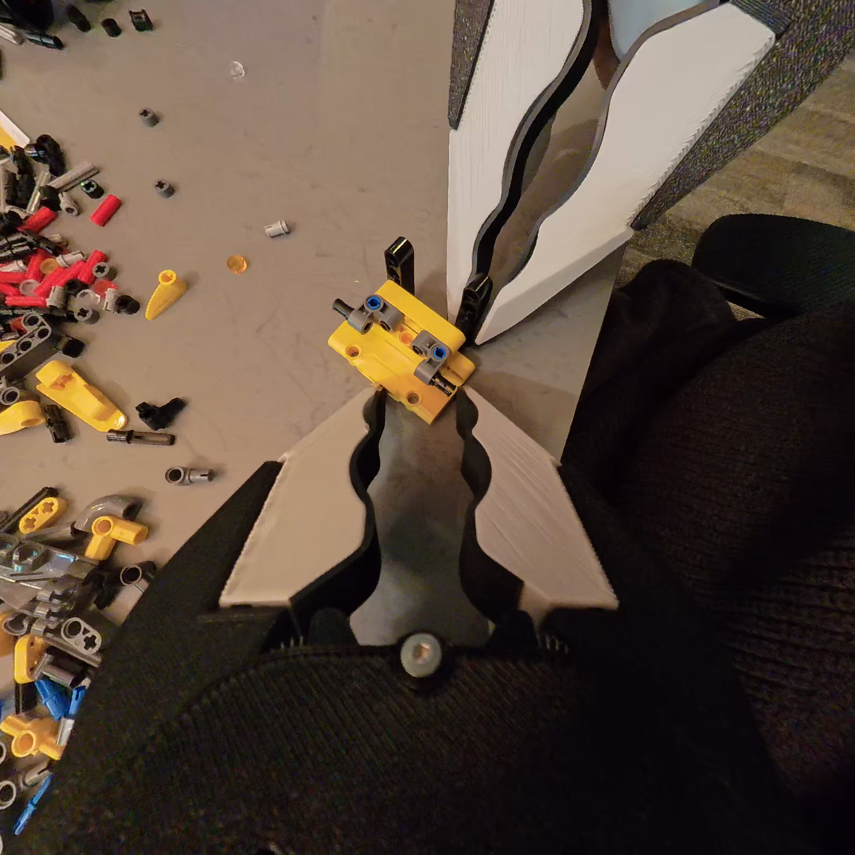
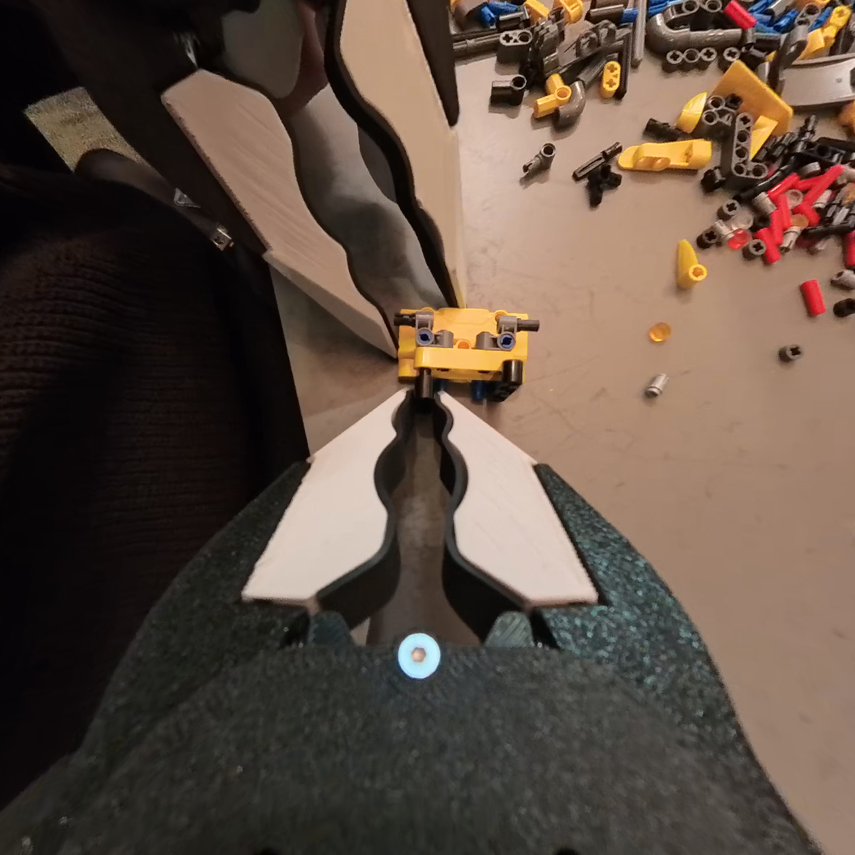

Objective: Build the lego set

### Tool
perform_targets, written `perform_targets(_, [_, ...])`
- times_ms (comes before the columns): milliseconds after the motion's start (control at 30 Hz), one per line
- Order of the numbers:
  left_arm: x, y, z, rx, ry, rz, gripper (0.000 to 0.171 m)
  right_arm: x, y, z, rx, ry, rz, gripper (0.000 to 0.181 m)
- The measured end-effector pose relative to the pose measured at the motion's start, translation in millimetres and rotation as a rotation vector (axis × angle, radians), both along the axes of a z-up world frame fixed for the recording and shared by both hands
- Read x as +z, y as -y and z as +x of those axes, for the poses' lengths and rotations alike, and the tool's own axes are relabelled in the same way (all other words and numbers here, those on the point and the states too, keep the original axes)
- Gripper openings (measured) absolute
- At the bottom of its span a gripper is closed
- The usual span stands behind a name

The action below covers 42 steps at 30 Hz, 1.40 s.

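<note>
Two views show one small yellow assembly [image 1: 401, 352] held between both tools, close to the near edge of the counter [image 1: 259, 139]. In the left wrist view, we see the left tongs [image 1: 418, 399] clamped on the near end of this yellow assembly, their white fingers [image 1: 324, 467] pressed on its two sides. The assembly carries grey connectors [image 1: 372, 315] with blue pins, and its long axis runs away from the left tongs toward the right tongs [image 1: 473, 334], which come down from above. A black beam [image 1: 472, 303] stands out from the far end, and the right tongs are closed on it. To the left, well apart, lies a loose pile of parts [image 1: 41, 287] in red, black, grey and yellow. In the right wrist view, the right tongs [image 2: 422, 398] are nearly together, gripping the black beam [image 2: 423, 386] under the yellow assembly [image 2: 462, 344], which lies just ahead of the tips and crosswise to them. The left tongs [image 2: 393, 333] hold it from the far left side. The pile of parts [image 2: 740, 139] lies far to the right on the counter [image 2: 601, 462].
</note>
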<state>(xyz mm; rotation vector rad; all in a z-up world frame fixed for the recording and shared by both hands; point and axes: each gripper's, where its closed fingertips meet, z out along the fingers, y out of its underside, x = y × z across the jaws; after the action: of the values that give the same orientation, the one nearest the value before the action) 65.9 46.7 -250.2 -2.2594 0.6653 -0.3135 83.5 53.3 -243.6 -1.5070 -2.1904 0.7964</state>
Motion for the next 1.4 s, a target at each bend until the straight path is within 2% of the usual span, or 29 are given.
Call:
perform_targets(233, [0.0, -0.1, -0.2, 0.003, 0.006, -0.004, 0.029, 0.0, 0.3, 0.4, 0.035, -0.029, 0.050, 0.006])
perform_targets(500, [-0.1, -0.1, 0.0, 0.011, -0.020, 0.011, 0.029, 0.0, -0.4, 0.3, -0.007, -0.002, 0.007, 0.006])
perform_targets(1100, [0.6, -1.0, 0.6, 0.017, -0.057, 0.040, 0.029, -0.4, -0.7, -2.4, 0.032, 0.022, 0.031, 0.004])
perform_targets(1400, [0.6, -1.6, 0.2, 0.042, -0.053, 0.037, 0.028, -0.3, -1.2, -4.0, -0.020, -0.023, 0.017, 0.004])
